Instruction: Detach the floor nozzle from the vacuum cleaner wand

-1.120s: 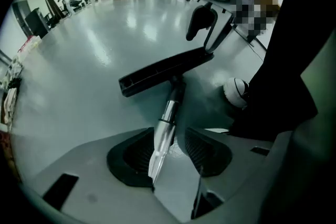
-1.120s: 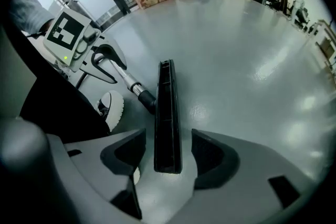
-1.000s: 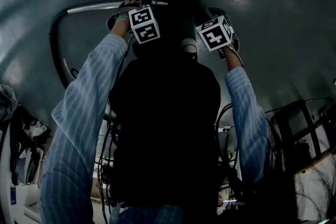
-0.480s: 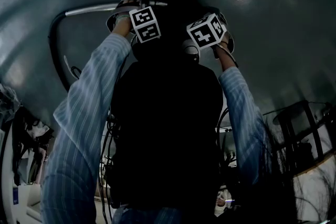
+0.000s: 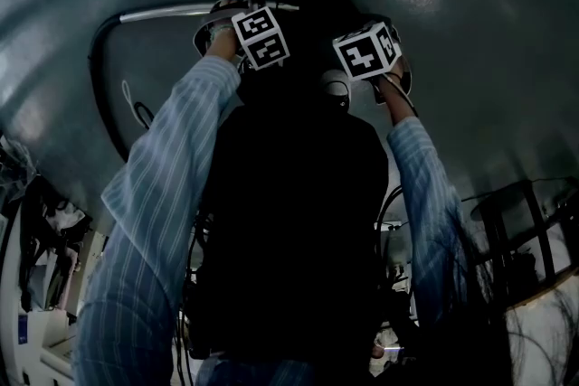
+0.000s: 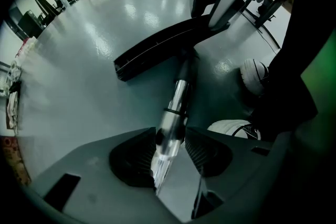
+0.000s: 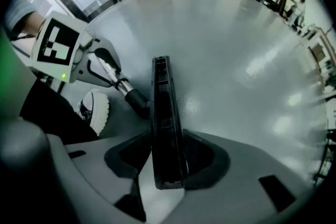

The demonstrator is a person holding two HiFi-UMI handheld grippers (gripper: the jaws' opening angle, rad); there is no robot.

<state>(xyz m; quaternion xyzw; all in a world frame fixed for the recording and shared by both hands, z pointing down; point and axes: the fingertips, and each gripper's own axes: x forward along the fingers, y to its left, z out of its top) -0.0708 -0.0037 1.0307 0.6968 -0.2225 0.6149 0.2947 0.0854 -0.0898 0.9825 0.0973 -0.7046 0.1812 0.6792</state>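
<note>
Right gripper [image 7: 167, 159] jaws had just been closing and were now pinched on the floor nozzle [image 7: 164, 107]. Pads sat against both long sides near one end, no slack visible. Left gripper [image 6: 170, 150] was clamped on the shiny metal wand [image 6: 178, 99], pads either side of the tube, a bit up from the black neck [image 6: 188, 64] where it enters the nozzle. Both grippers pointed down at the grey floor [image 7: 241, 50]; person's shoe [image 7: 96, 110] was just beside the wand.

Nozzle was low over the floor; resting or lifted just clear, couldn't tell. Wand and nozzle were still joined at the neck, no gap at the joint in either gripper view.

Read: both halves were held, so grasp stage looked done, separation not started. Next would likely need a straight pull apart along the wand axis, maybe a latch release first; no latch button visible from here. Risk: nozzle grip was near the end, could pivot under pull.
</note>
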